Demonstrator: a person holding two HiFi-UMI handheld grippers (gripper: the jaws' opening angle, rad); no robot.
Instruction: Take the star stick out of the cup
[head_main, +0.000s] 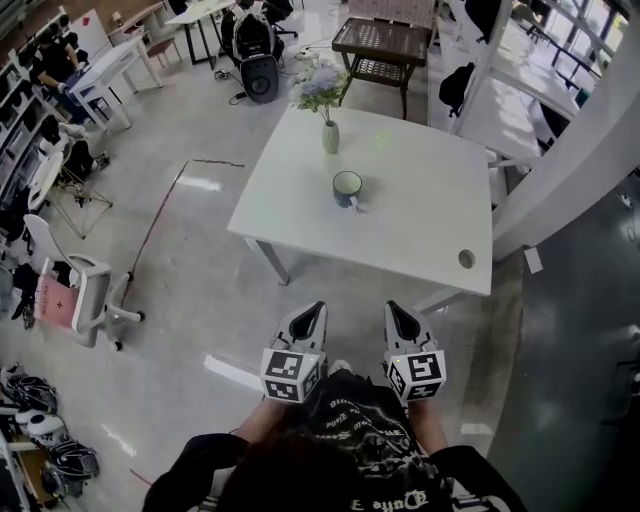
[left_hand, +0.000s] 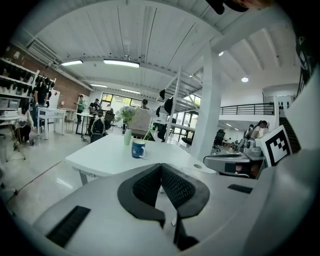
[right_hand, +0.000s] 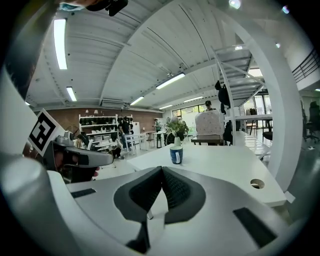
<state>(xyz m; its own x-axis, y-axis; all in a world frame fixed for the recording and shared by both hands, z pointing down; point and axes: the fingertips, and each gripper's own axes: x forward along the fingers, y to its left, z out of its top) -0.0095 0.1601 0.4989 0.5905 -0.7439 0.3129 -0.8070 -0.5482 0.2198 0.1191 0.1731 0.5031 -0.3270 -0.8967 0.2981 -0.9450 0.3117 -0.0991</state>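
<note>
With jaws shut and empty, the left gripper (head_main: 314, 310) and right gripper (head_main: 396, 311) hover near, well short of the table (head_main: 420, 230) — its cup (head_main: 347, 188) holds the leaning star stick (left_hand: 148, 133) — and arriving unopened could topple the cup.

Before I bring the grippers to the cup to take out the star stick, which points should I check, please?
1. Cup upright on the table: ok.
2. Star stick in cup: cannot tell, too small to make out.
3. Left gripper open for grasping: not ok, shut, empty.
4. Right gripper open: not ok, shut, empty.
5. Grippers at the cup: not ok, both short of the table.
6. Vase clear of cup: ok, apart.
</note>
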